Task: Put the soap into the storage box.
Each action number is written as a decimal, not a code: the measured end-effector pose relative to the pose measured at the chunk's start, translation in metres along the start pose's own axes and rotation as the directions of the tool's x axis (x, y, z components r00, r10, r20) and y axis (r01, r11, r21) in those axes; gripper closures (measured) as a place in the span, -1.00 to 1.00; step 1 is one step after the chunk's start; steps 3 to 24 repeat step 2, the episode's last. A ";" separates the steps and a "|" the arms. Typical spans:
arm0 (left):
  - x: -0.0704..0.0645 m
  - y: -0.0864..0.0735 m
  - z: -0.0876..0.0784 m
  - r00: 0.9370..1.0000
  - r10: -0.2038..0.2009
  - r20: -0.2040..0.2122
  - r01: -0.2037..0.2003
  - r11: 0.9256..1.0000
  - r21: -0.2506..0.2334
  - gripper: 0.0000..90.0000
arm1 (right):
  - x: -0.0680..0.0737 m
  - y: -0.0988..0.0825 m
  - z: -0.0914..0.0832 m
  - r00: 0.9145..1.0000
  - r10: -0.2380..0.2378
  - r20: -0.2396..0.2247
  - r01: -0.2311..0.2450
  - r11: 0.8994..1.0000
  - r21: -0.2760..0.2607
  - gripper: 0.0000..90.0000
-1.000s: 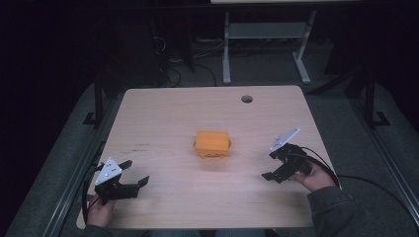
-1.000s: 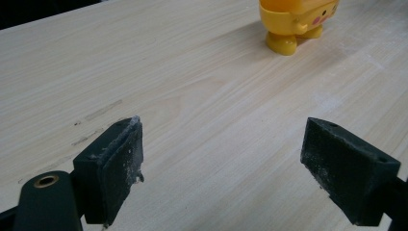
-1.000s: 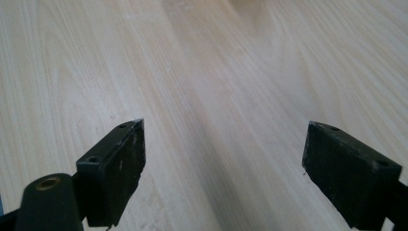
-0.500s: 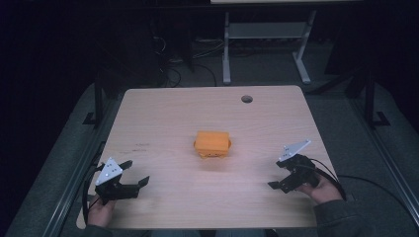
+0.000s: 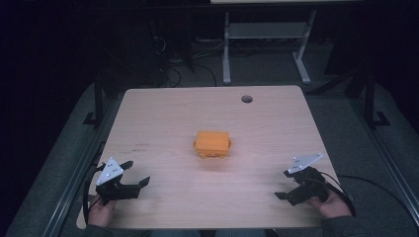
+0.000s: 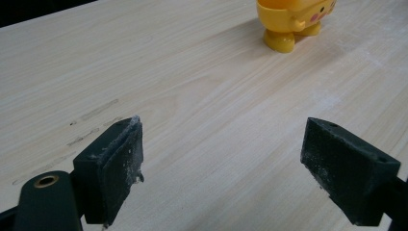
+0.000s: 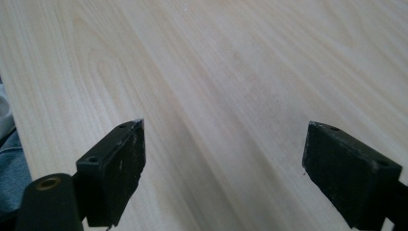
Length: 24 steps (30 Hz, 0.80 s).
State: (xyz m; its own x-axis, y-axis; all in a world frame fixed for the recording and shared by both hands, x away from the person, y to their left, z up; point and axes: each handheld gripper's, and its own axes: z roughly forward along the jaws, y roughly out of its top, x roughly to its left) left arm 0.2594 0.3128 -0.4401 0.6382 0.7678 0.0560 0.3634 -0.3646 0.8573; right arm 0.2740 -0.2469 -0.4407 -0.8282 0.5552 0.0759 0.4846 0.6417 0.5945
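High view: pale wooden counter (image 5: 163, 123), small orange-yellow plastic toy figure (image 5: 212, 143) standing at its middle.
Left tool (image 5: 129, 176) and right tool (image 5: 287, 185), both spread and empty, rest well apart from it; approach level, straddling its body.

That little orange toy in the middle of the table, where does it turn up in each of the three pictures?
High view: the orange toy sits near the centre of the wooden table, apart from both grippers.
Left gripper view: its lower half, feet and a pink cheek, shows at the top edge, right of centre.
Right gripper view: pale wood grain between two open jaws, no toy.
Shared landmark: the light wooden tabletop.
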 end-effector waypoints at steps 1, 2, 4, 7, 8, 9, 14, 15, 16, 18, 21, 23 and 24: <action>0.000 0.000 0.000 1.000 0.003 0.000 -0.003 1.000 -0.001 -0.68 | 0.001 -0.002 -0.001 1.000 0.006 0.005 -0.006 1.000 0.001 -0.68; 0.000 0.000 0.000 1.000 0.003 0.000 -0.003 1.000 -0.001 -0.68 | 0.003 -0.003 -0.001 1.000 0.012 0.011 -0.012 1.000 -0.005 -0.68; 0.000 0.000 0.000 1.000 0.003 0.000 -0.003 1.000 -0.001 -0.68 | 0.003 -0.003 -0.001 1.000 0.012 0.011 -0.012 1.000 -0.005 -0.68; 0.000 0.000 0.000 1.000 0.003 0.000 -0.003 1.000 -0.001 -0.68 | 0.003 -0.003 -0.001 1.000 0.012 0.011 -0.012 1.000 -0.005 -0.68; 0.000 0.000 0.000 1.000 0.003 0.000 -0.003 1.000 -0.001 -0.68 | 0.003 -0.003 -0.001 1.000 0.012 0.011 -0.012 1.000 -0.005 -0.68; 0.000 0.000 0.000 1.000 0.003 0.000 -0.003 1.000 -0.001 -0.68 | 0.003 -0.003 -0.001 1.000 0.012 0.011 -0.012 1.000 -0.005 -0.68; 0.000 0.000 0.000 1.000 0.003 0.000 -0.003 1.000 -0.001 -0.68 | 0.003 -0.003 -0.001 1.000 0.012 0.011 -0.012 1.000 -0.005 -0.68; 0.000 0.000 0.000 1.000 0.003 0.000 -0.003 1.000 -0.001 -0.68 | 0.003 -0.003 -0.001 1.000 0.012 0.011 -0.012 1.000 -0.005 -0.68; 0.000 0.000 0.000 1.000 0.003 0.000 -0.003 1.000 -0.001 -0.68 | 0.003 -0.003 -0.001 1.000 0.012 0.011 -0.012 1.000 -0.005 -0.68; 0.000 0.000 0.000 1.000 0.003 0.000 -0.003 1.000 -0.001 -0.68 | 0.003 -0.003 -0.001 1.000 0.012 0.011 -0.012 1.000 -0.005 -0.68; 0.000 0.000 0.000 1.000 0.003 0.000 -0.003 1.000 -0.001 -0.68 | 0.003 -0.003 -0.001 1.000 0.012 0.011 -0.012 1.000 -0.005 -0.68; 0.000 0.000 0.000 1.000 0.003 0.000 -0.003 1.000 -0.001 -0.68 | 0.003 -0.003 -0.001 1.000 0.012 0.011 -0.012 1.000 -0.005 -0.68; 0.000 0.000 0.000 1.000 0.003 0.000 -0.003 1.000 -0.001 -0.68 | 0.003 -0.003 -0.001 1.000 0.012 0.011 -0.012 1.000 -0.005 -0.68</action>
